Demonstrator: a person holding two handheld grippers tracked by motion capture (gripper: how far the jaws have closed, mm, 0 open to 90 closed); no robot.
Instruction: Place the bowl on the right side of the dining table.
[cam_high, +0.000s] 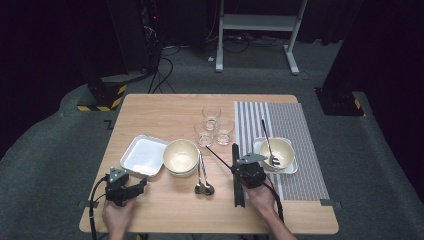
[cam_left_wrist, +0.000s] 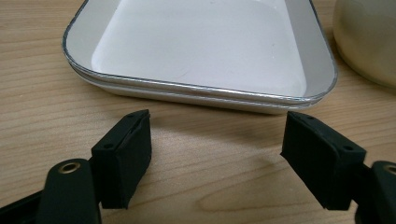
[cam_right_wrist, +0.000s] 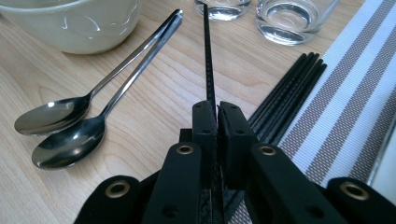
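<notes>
My right gripper (cam_right_wrist: 217, 109) is shut on a single black chopstick (cam_right_wrist: 207, 56), whose tip points toward the glasses. In the high view that chopstick (cam_high: 218, 156) slants up and left from the right gripper (cam_high: 236, 168). Several more black chopsticks (cam_right_wrist: 285, 98) lie in a bundle along the placemat's left edge. My left gripper (cam_left_wrist: 217, 140) is open, low over the bare wood just in front of a white square plate (cam_left_wrist: 205, 51). In the high view the left gripper (cam_high: 141, 184) sits near the table's front left corner.
A stack of cream bowls (cam_high: 181, 156) stands beside the white plate (cam_high: 144, 155). Two spoons (cam_right_wrist: 60, 121) lie side by side right of the bowls. Three glasses (cam_high: 214, 126) stand behind. On the striped placemat (cam_high: 295, 125) a bowl with a spoon (cam_high: 276, 151) rests on a plate.
</notes>
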